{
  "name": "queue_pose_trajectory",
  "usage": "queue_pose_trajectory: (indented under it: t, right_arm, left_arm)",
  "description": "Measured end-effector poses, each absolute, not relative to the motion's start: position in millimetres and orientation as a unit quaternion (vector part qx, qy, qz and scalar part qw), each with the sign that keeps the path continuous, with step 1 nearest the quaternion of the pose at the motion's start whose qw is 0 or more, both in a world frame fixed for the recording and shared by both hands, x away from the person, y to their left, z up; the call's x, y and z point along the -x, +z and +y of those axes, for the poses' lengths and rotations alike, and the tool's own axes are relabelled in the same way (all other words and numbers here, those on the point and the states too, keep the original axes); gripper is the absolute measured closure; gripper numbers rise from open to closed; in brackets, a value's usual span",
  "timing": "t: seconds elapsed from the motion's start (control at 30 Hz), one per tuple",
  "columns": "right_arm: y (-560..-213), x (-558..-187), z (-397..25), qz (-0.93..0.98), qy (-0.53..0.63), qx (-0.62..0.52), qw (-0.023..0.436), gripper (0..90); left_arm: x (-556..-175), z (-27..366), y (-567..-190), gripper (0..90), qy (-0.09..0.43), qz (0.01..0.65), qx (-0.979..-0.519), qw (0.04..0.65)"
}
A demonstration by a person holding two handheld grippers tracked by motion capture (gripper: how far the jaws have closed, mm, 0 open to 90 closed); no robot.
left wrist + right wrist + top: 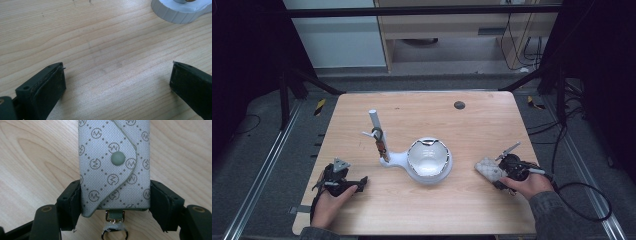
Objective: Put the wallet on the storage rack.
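My right gripper is shut on a grey key pouch at the table's right front. In the right gripper view the pouch has a monogram pattern, a curved flap and a round snap, and both jaws of the right gripper press its sides. A metal ring hangs from its near end. My left gripper rests open at the left front, and its jaws stand wide apart over bare wood. A white stand with a post and a bowl sits mid-table.
A dark ring with a brownish strap hangs on the post's hook. The stand's ribbed white base lies ahead of the left gripper. A dark round spot marks the table's far side. Cables trail off the right edge.
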State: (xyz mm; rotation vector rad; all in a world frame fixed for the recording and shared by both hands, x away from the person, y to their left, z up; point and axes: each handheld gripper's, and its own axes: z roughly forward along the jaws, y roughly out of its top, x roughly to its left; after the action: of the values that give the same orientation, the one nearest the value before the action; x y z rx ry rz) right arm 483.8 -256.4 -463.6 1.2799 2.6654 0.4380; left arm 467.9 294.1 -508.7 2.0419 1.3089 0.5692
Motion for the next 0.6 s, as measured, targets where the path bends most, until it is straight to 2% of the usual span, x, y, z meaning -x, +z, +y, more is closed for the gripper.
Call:
queue_pose_trajectory:
  t: [0.6]
  right_arm:
    - [-417, -471, -246, 0.917, 0.153, -0.355, 0.096, 32.2]
  left_arm:
    - [-468, 294, -509, 0.0, 0.217, 0.498, -0.777, 0.319]
